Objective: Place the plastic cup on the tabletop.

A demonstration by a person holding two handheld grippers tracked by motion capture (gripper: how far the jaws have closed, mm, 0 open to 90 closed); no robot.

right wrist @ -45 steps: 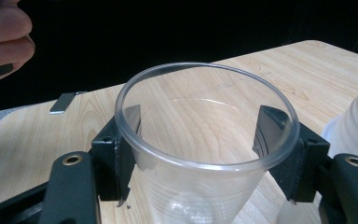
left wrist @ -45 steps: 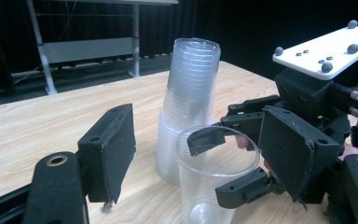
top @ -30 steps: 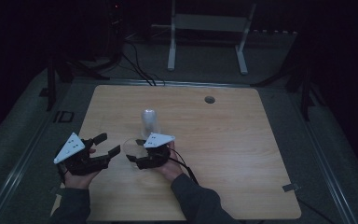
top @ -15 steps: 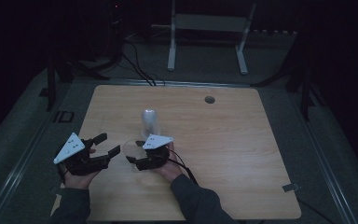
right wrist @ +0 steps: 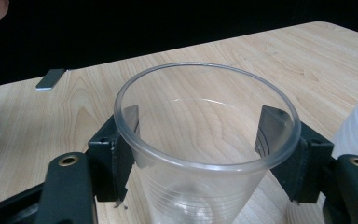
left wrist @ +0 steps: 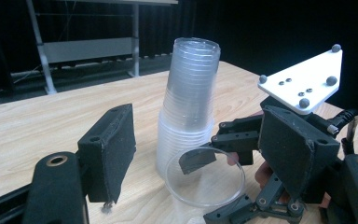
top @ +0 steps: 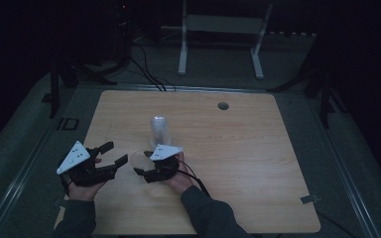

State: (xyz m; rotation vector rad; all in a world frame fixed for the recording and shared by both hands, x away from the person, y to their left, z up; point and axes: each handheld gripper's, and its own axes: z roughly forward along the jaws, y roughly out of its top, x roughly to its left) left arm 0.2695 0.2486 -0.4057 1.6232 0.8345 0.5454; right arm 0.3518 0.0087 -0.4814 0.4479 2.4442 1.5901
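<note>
Two grippers sit over the near left part of the wooden table (top: 258, 163). The right gripper (top: 141, 168) has a single clear plastic cup (right wrist: 205, 154) standing upright between its jaws, one jaw on each side of the wall just under the rim; the jaws have just been opening, and whether the pads press on the cup cannot be told. The left gripper (top: 115, 154) stands with its jaws apart and nothing between them (just beside the cup, on its left in the high view). A stack of clear plastic cups (top: 159, 131) stands mouth down just beyond the single cup.
</note>
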